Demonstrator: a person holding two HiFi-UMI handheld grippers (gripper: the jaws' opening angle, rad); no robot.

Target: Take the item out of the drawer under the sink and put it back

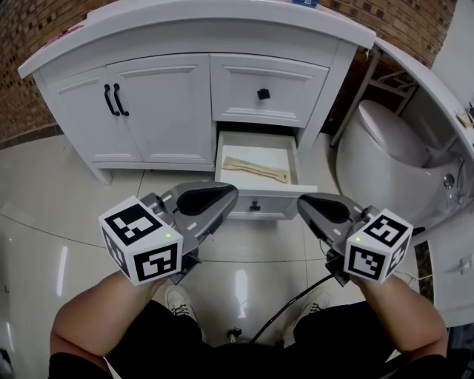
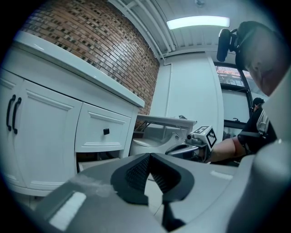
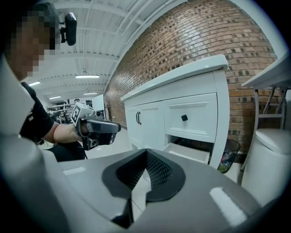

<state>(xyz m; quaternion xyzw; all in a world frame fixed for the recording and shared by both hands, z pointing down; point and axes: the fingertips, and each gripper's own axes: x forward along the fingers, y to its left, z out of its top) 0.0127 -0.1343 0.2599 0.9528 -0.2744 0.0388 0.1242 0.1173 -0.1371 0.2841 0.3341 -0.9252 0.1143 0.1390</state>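
Shut and empty, the left tongs [image 1: 228, 195] and the right tongs [image 1: 304, 204] hover near the open drawer [image 1: 261, 191], where the flat tan item [image 1: 256, 170] lies, seemingly light, thin, perhaps limp, best pinched across its narrow middle.

wall [image 1: 415, 22]: red brick | floor [image 1: 44, 192]: glossy pale tiles | strip light [image 2: 198, 22]: lit | toilet [image 1: 385, 155]: white

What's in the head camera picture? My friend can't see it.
The bottom drawer of a white sink cabinet stands open, a tan item lying inside. The left tool and right tool, both shut and empty, hover in front.
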